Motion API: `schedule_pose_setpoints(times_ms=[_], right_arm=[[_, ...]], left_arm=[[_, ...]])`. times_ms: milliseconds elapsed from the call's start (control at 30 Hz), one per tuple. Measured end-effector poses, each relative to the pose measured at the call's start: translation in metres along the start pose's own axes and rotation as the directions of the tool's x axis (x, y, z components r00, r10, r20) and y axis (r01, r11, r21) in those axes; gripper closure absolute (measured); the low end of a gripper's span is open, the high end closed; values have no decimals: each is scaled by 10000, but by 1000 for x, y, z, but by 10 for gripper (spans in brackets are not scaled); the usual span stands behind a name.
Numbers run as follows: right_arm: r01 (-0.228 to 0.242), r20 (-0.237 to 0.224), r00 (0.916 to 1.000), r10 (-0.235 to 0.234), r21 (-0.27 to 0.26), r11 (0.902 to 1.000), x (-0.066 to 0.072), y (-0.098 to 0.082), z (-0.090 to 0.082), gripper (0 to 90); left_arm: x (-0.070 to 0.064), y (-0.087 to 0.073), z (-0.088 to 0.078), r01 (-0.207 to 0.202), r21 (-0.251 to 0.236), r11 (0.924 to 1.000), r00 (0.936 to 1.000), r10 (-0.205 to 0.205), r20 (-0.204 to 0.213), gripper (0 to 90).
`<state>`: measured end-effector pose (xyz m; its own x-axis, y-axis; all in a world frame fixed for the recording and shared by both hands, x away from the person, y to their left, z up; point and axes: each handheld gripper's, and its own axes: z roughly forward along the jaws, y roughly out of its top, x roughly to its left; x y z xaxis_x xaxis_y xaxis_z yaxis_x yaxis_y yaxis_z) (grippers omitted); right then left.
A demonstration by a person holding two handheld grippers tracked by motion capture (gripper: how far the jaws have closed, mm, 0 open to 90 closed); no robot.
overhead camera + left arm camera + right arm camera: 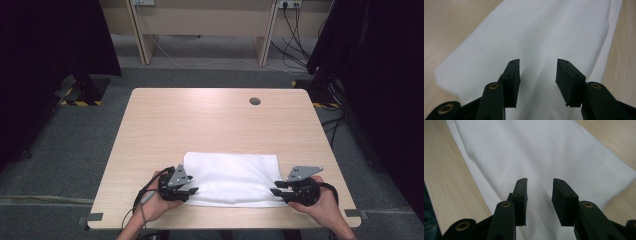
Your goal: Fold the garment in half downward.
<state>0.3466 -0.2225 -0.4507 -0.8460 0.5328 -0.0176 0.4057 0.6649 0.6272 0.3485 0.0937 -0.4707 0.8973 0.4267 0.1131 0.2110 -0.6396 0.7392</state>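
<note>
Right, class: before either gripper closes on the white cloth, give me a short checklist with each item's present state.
1. White cloth lies flat on the table: ok.
2. Left gripper at the cloth's left end, jaws apart: ok.
3. Right gripper at the cloth's right end, jaws apart: ok.
4. Cloth already pinched by either gripper: not ok, both gaps show open over the cloth in the gripper views.
5. Cloth edge between the jaws, not merely beneath them: cannot tell.
</note>
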Motion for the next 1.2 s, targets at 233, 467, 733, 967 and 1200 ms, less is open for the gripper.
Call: schedule_pose_setpoints(times_ms=[233, 467, 733, 967, 1200], right_arm=[[235, -264, 9994, -229, 252, 9994, 10, -2, 12, 660], [256, -375, 9990, -247, 233, 9994, 15, -6, 11, 674], [216, -474, 9986, -214, 39, 9998, 15, 5, 6, 625], [-196, -314, 9993, 197, 27, 9998, 0, 25, 23, 596], [-173, -284, 9994, 178, 195, 9997, 2, 21, 33, 581]], left_arm=[[-4, -1, 5, -152, 180, 9997, 9999, 151, 74, 537], [-8, -3, 3, -144, 192, 9997, 9998, 142, 100, 546], [-7, 7, 3, -150, -35, 9999, 9998, 151, 147, 518], [-3, 13, 14, -73, 19, 10000, 9999, 73, 143, 511], [-4, 7, 16, 5, 206, 9998, 9993, -13, 375, 512]])
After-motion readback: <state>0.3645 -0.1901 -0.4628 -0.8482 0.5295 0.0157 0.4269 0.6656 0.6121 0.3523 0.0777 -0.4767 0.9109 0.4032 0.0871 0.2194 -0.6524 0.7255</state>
